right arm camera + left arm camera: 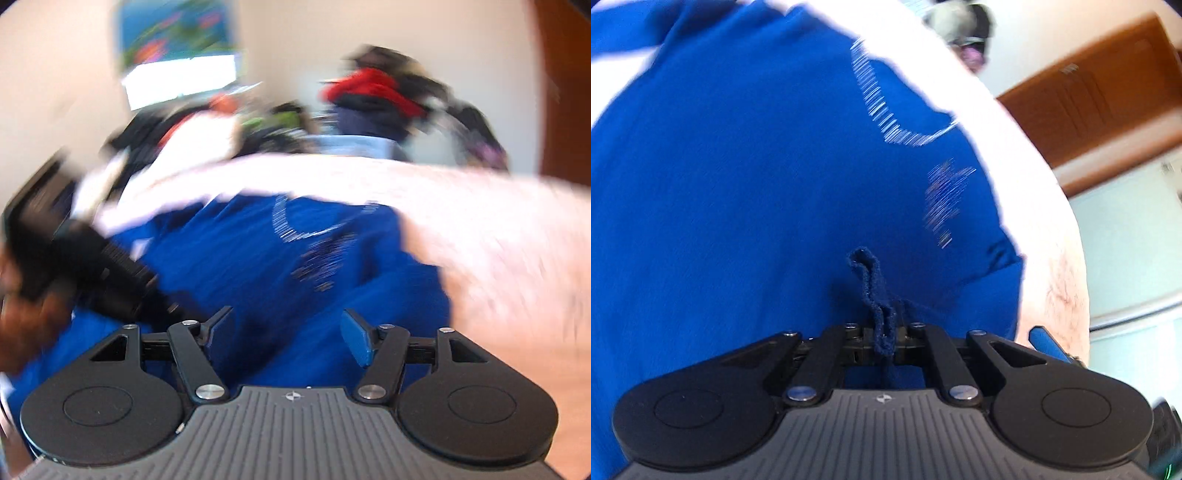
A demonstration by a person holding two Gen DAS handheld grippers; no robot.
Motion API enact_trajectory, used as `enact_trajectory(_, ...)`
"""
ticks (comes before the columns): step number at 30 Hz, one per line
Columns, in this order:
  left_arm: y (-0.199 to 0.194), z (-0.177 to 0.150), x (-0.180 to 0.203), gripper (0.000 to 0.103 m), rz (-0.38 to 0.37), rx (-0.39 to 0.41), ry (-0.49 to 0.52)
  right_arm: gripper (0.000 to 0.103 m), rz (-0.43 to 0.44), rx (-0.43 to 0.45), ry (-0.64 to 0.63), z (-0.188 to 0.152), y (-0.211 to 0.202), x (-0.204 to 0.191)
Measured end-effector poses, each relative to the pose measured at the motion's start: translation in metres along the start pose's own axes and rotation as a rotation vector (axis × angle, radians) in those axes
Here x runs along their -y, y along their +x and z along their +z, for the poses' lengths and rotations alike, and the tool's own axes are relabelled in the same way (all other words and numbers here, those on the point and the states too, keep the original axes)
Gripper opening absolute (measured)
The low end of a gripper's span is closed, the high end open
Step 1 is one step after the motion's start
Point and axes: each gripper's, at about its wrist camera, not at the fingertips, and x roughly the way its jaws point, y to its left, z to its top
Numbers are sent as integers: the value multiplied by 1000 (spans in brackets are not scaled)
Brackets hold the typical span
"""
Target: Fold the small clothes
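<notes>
Item 1: left gripper [884, 341]. I logged it clenched on a narrow fold of blue cloth, the pinched hem standing up as a small loop between its closed jaws. In the right wrist view I saw it as a dark, blurred body [110, 269] at the left, resting low against the same cloth.

Item 2: blue garment [757, 177]. It was spread across a pale surface [1027, 177] and filled most of the left wrist view. I noted a white printed mark [886, 110] toward its upper right and a smaller smeared print just below it. From the right wrist camera the garment [258, 266] lay directly ahead of and beneath the fingers, rumpled, with the same white print [295, 225] near its far edge.

Item 3: right gripper [291, 343]. I recorded it released, jaws spread wide over the blue cloth with nothing between them; one blue-faced pad [356, 341] showed clearly. Whether the fingertips touched the cloth I could not tell through the blur. A blue pad tip [1045, 341] of it also showed at the lower right of the left wrist view.

Item 4: surroundings. A heap of mixed clothing [373, 99], red and dark, sat beyond the pale surface. A brown wooden door [1089, 99] stood at the right, and a colourful poster [173, 33] hung on the wall.
</notes>
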Motion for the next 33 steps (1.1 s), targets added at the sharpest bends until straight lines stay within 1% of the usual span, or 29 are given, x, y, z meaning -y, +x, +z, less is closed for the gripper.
enact_trajectory(2, -24, 23, 21, 5, -23, 76, 84, 71, 4, 11, 167, 5, -1, 27)
enact_trajectory(3, -42, 36, 30, 5, -33, 133, 119, 73, 13, 15, 239, 6, 2, 42)
enact_trajectory(5, -85, 60, 39, 5, -58, 266, 158, 73, 32, 21, 325, 5, 2, 62)
enact_trajectory(7, -131, 78, 32, 5, -63, 410, 150, 73, 27, 20, 366, 6, 5, 78)
enact_trajectory(8, -149, 83, 22, 5, -51, 469, 126, 73, 32, 15, 382, 8, 8, 83)
enact_trajectory(10, -169, 89, -8, 5, 19, 546, 59, 73, 55, -3, 417, 8, 16, 91)
enact_trajectory(11, -170, 90, -25, 5, 75, 559, 26, 74, 64, -13, 440, 10, 26, 97)
enact_trajectory(12, -167, 91, -43, 5, 133, 556, -10, 75, 81, -31, 462, 13, 35, 103)
enact_trajectory(15, -138, 86, -86, 5, 282, 484, -50, 74, 125, -86, 533, 34, 72, 119)
enact_trajectory(16, -129, 83, -95, 5, 305, 463, -63, 74, 126, -99, 543, 40, 81, 121)
enact_trajectory(18, -119, 80, -104, 5, 294, 437, -76, 74, 134, -125, 561, 51, 99, 122)
enact_trajectory(20, -128, 78, -101, 5, 239, 462, -77, 75, 142, -154, 563, 62, 111, 119)
enact_trajectory(21, -137, 81, -98, 5, 216, 486, -74, 75, 136, -158, 556, 69, 117, 117)
enact_trajectory(22, -158, 82, -92, 5, 198, 518, -69, 75, 143, -165, 538, 75, 122, 113)
enact_trajectory(24, -196, 90, -87, 5, 191, 613, -76, 75, 146, -170, 508, 83, 127, 108)
enact_trajectory(26, -228, 95, -92, 5, 227, 702, -99, 75, 154, -166, 488, 88, 129, 104)
enact_trajectory(27, -240, 96, -96, 5, 241, 732, -109, 76, 157, -166, 488, 89, 131, 103)
enact_trajectory(28, -248, 96, -102, 5, 255, 744, -112, 76, 160, -165, 489, 90, 132, 103)
enact_trajectory(29, -249, 95, -107, 5, 278, 735, -108, 76, 164, -168, 488, 90, 134, 103)
enact_trajectory(31, -240, 93, -115, 5, 312, 688, -108, 76, 171, -187, 483, 90, 141, 101)
enact_trajectory(33, -228, 90, -123, 5, 319, 654, -121, 76, 181, -208, 479, 92, 150, 96)
